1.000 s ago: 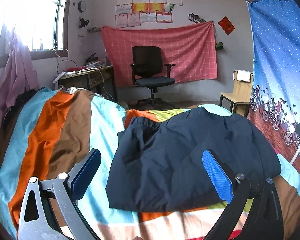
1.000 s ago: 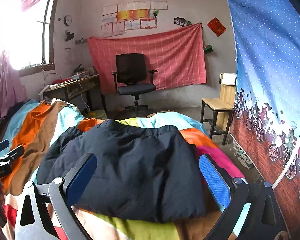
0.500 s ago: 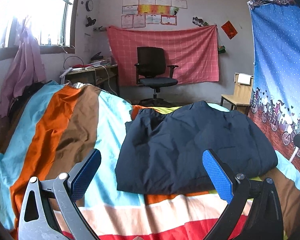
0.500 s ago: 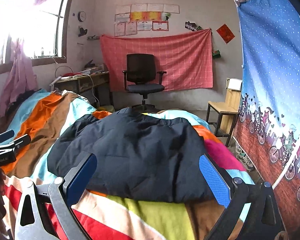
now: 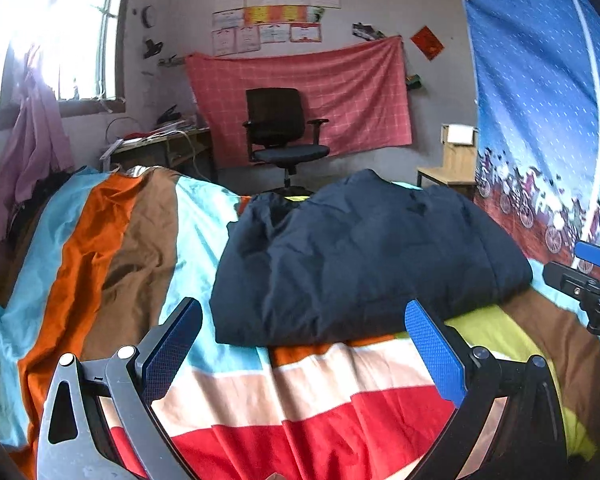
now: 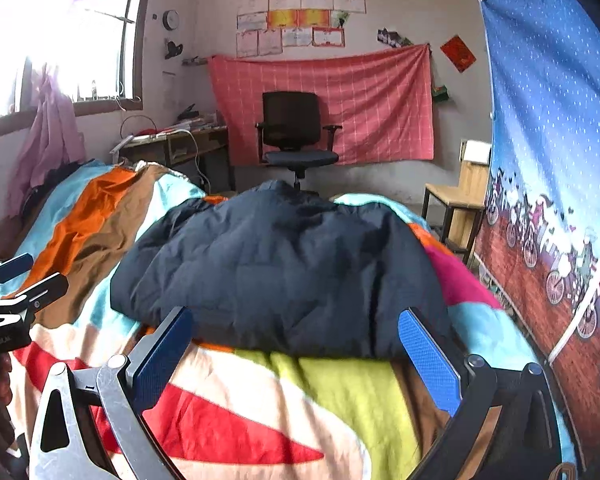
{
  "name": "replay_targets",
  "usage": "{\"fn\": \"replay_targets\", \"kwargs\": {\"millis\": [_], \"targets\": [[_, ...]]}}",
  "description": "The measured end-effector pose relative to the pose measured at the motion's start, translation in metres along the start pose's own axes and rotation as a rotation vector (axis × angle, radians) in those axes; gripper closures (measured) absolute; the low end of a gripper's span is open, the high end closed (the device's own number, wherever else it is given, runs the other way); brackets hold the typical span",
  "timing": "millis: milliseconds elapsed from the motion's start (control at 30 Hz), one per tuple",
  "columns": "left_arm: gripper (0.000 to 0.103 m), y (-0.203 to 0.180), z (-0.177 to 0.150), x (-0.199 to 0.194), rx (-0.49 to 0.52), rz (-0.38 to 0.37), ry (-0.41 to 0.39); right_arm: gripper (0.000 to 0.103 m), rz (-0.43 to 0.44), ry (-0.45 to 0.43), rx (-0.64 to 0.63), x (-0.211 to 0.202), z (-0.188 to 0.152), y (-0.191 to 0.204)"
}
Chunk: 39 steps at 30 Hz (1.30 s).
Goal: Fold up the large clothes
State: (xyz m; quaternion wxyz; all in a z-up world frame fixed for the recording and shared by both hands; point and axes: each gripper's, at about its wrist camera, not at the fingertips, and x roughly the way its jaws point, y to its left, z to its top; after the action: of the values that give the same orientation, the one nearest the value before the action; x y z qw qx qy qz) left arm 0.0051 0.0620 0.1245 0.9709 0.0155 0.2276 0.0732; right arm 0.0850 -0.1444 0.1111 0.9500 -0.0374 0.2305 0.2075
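Now both hand-held grippers, left (image 5: 302, 346) and right (image 6: 294, 344), have drawn back near and hang wide open and empty, leaving the dark jacket (image 5: 360, 264) folded on the striped bed (image 5: 300, 404), so the fold looks complete.

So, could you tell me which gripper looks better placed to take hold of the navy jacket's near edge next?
Probably the right gripper: the navy jacket hem lies centred between its open fingers, whereas the left gripper sits further back.
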Motion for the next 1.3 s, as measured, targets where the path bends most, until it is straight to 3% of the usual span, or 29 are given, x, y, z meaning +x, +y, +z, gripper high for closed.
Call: {"fn": "replay_targets", "kwargs": {"millis": [433, 1300], "targets": [[0.003, -0.009, -0.039, 0.012, 0.008, -0.025, 0.139, 0.000, 0.031, 0.085, 0.006, 0.000, -0.035, 0.004], [0.003, -0.004, -0.052, 0.023, 0.002, -0.015, 0.217, 0.000, 0.028, 0.187, 0.028, 0.013, -0.051, -0.002]]}}
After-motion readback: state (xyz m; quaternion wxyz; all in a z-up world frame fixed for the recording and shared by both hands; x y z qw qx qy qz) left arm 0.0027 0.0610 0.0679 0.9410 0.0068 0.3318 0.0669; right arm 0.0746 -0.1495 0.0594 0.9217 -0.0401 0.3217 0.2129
